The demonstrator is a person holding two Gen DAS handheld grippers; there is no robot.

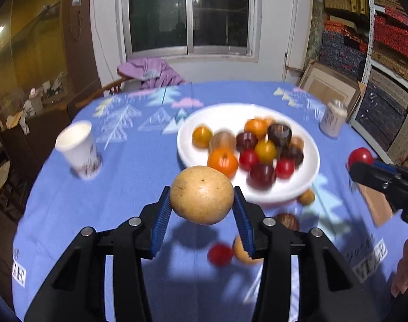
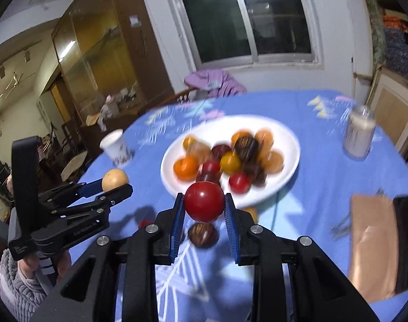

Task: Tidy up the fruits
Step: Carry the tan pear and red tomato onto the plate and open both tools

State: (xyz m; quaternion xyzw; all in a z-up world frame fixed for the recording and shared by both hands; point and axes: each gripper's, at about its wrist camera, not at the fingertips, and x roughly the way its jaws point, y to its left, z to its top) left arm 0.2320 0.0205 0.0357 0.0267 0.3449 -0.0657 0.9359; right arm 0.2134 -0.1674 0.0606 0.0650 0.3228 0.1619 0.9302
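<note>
My left gripper (image 1: 201, 206) is shut on a tan round fruit (image 1: 201, 194) and holds it above the blue tablecloth, just short of the white plate (image 1: 311, 161). It also shows in the right wrist view (image 2: 115, 183) at the left, with the tan fruit (image 2: 115, 179). My right gripper (image 2: 204, 212) is shut on a red fruit (image 2: 204, 201) in front of the plate (image 2: 290, 139). The red fruit also shows in the left wrist view (image 1: 360, 157). The plate holds several orange, red, yellow and dark fruits. A red fruit (image 1: 219, 253), tan fruits and a brown fruit (image 1: 287, 221) lie on the cloth.
A white paper cup (image 1: 79, 150) stands at the left of the table. A drink can (image 1: 334, 118) stands at the right. A brown paper bag (image 2: 373, 244) lies at the right edge. A chair with a purple jacket (image 1: 150, 72) stands behind the table.
</note>
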